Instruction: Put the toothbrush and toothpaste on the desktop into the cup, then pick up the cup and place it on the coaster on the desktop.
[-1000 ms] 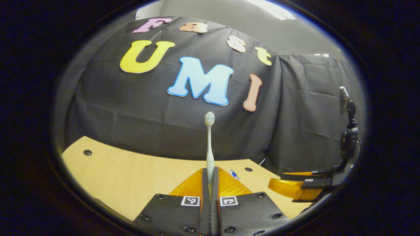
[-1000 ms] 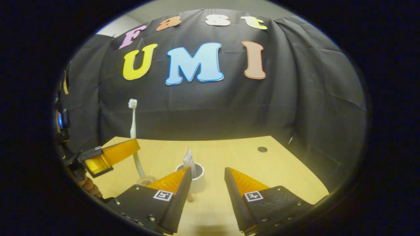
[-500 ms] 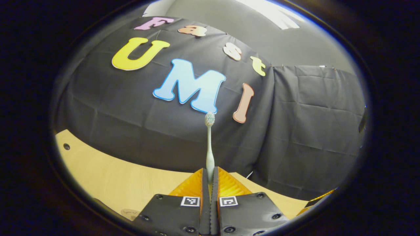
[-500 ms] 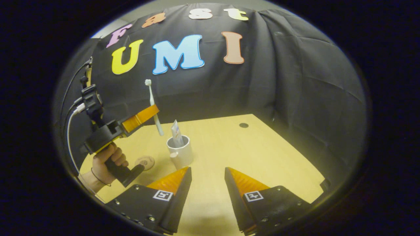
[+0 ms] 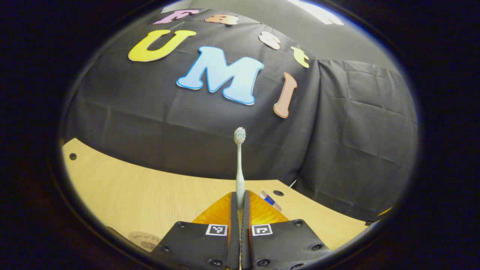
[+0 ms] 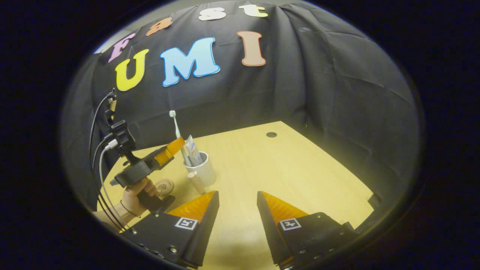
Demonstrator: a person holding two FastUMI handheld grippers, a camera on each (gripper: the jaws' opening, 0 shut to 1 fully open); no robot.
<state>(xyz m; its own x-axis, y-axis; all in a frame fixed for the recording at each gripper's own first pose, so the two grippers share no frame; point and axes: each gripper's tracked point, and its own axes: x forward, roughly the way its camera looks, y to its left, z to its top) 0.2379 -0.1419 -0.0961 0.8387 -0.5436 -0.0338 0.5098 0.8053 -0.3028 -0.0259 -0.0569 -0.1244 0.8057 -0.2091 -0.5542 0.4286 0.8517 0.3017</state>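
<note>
Right gripper view: pale wooden desktop (image 6: 285, 165) ran below black cloth walls.
My left gripper (image 6: 170, 150) pinched the toothbrush (image 6: 175, 125) over the cup (image 6: 202, 170) at left centre; my right gripper (image 6: 234, 202) gaped, holding nothing.

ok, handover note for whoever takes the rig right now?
Left gripper: shut on the toothbrush, held upright with its lower end going into the cup.
Right gripper: open, holding nothing, hanging back over the desk.
Toothpaste: in the cup.
Coaster: on the desk just left of the cup, bare.
Done: toothpaste in.
Left: release the toothbrush into the cup, then lift the cup onto the coaster.
</note>
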